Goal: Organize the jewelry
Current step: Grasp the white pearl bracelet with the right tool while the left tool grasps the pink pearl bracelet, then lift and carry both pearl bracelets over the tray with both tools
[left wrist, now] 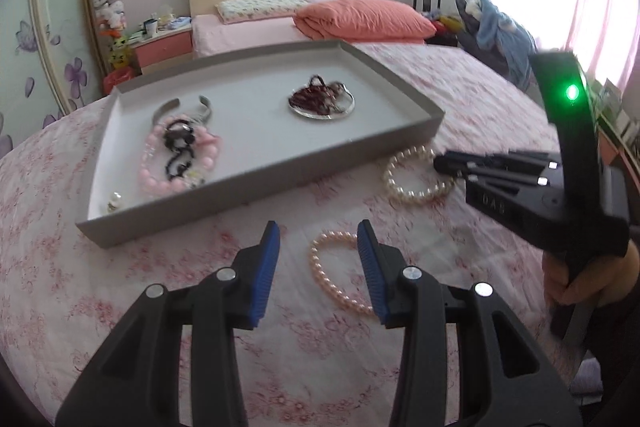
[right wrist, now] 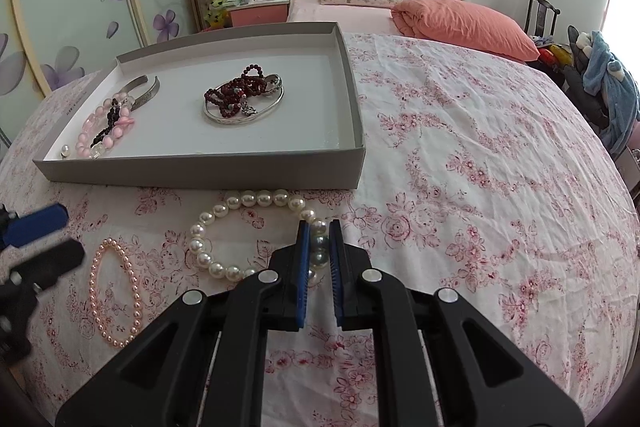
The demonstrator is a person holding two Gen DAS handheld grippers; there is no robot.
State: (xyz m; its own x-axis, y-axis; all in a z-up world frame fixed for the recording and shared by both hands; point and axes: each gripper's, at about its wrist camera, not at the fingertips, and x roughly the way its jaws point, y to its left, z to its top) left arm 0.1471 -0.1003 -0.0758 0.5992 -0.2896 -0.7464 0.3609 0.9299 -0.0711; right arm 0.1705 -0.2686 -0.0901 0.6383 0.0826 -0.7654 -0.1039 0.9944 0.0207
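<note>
A grey tray (left wrist: 416,133) (right wrist: 344,163) sits on the floral bedspread. It holds pink and black bead bracelets (left wrist: 180,163) (right wrist: 106,129), a silver cuff (left wrist: 182,109) (right wrist: 144,89), and dark red beads on silver bangles (left wrist: 322,99) (right wrist: 244,97). A white pearl bracelet (left wrist: 416,183) (right wrist: 248,201) lies in front of the tray. My right gripper (right wrist: 319,245) (left wrist: 440,163) is shut on its near side. A small pink pearl bracelet (left wrist: 336,275) (right wrist: 114,291) lies beside it. My left gripper (left wrist: 318,239) (right wrist: 44,239) is open, just above the pink pearl bracelet.
The round table's floral cloth (right wrist: 480,167) spreads to the right of the tray. Behind are a bed with an orange quilt (left wrist: 360,19), a pink nightstand (left wrist: 164,47), a wardrobe with flower decals (right wrist: 80,7) and a chair with clothes (right wrist: 600,83).
</note>
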